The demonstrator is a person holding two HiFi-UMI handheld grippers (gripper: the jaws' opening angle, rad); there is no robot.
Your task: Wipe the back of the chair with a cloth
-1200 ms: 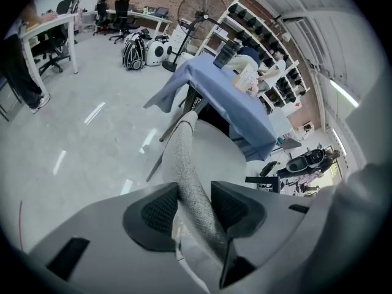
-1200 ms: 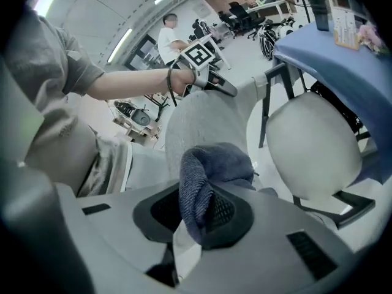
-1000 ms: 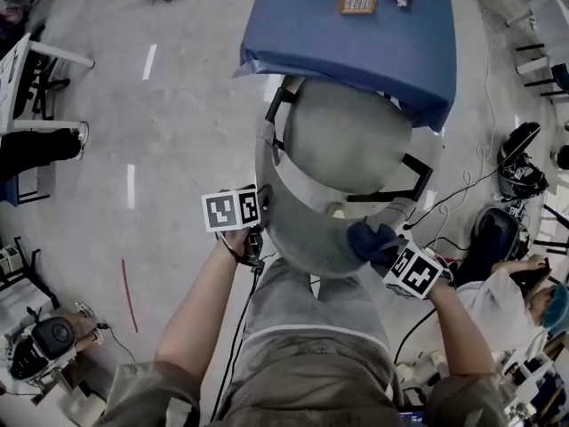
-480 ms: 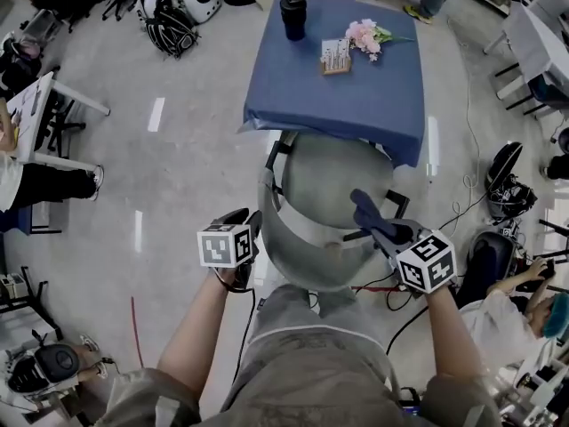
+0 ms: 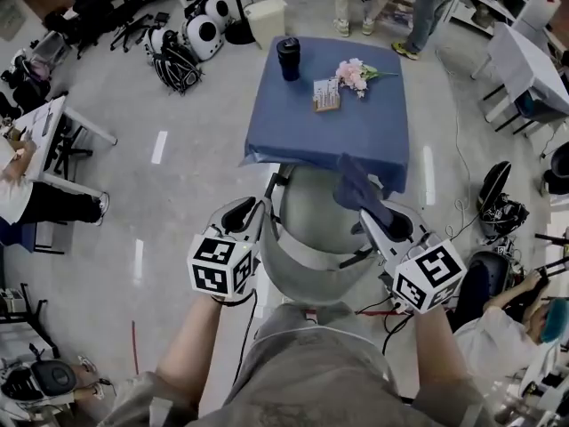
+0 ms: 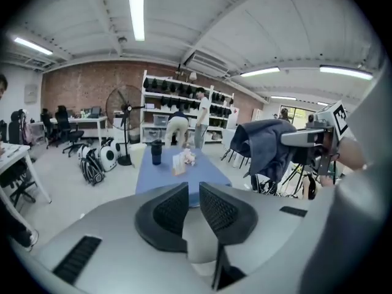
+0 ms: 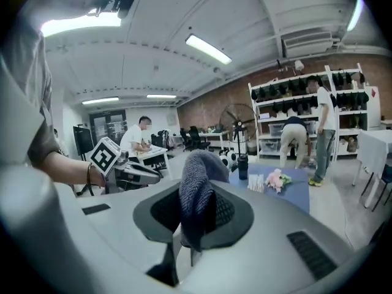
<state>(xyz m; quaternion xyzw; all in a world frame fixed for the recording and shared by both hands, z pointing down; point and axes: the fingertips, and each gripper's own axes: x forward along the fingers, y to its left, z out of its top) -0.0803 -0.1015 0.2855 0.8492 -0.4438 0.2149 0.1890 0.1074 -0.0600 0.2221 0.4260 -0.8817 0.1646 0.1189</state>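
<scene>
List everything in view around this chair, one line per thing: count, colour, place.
chair: one, grey, at the table's near edge
cloth: one, dark blue, held up over the chair
table: one, blue cover, beyond the chair
cup: one, dark, table's far left corner
flowers: one bunch, pink, table's far side
card rack: one, pale, beside the flowers
bin: one, white, floor beyond the table
helmets: several, black and white, floor far left
standing people: two, beyond the table
left gripper: one, grey, left of the chair back; jaws have just been closing, nearly together, nothing between them
right gripper: one, grey, right of the chair back; shut on the cloth
</scene>
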